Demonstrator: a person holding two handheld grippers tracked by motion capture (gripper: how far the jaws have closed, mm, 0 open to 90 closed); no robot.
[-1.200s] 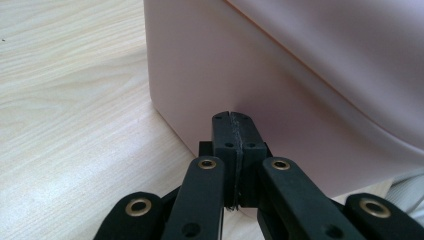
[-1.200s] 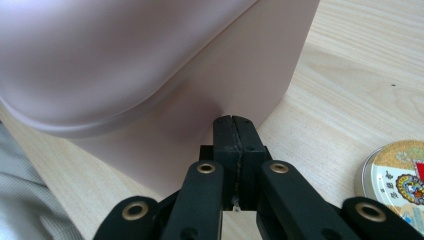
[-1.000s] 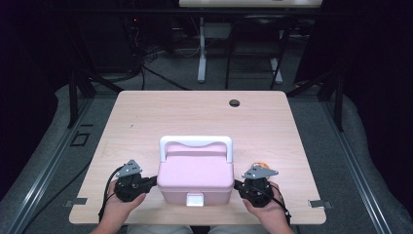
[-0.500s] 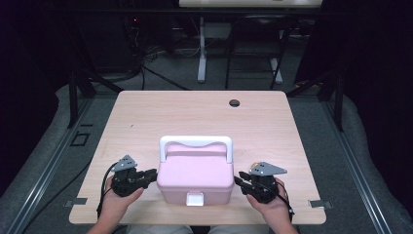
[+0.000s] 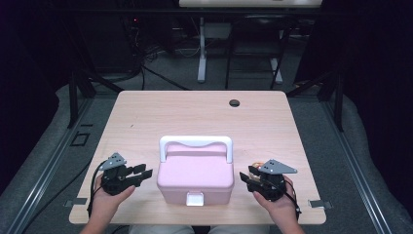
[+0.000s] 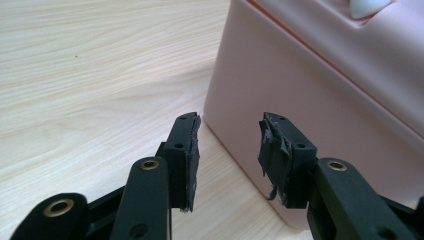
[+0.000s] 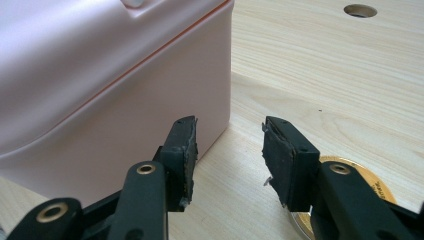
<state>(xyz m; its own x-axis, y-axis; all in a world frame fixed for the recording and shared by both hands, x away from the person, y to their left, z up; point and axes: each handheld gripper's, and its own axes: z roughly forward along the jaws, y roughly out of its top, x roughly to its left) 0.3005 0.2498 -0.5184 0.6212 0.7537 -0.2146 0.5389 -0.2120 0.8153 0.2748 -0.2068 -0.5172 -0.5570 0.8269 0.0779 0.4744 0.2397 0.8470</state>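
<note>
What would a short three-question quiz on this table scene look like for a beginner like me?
1. True or false: the left claw is shut on the pink box.
2. What colour is the box's handle: A white, B black, C green?
3. Fill in: beside the right claw, partly hidden under it, lies a flat round ____-coloured disc.

Key: 1 false, both claws are open, one on each side of the box. 2 A. 3 gold.
</note>
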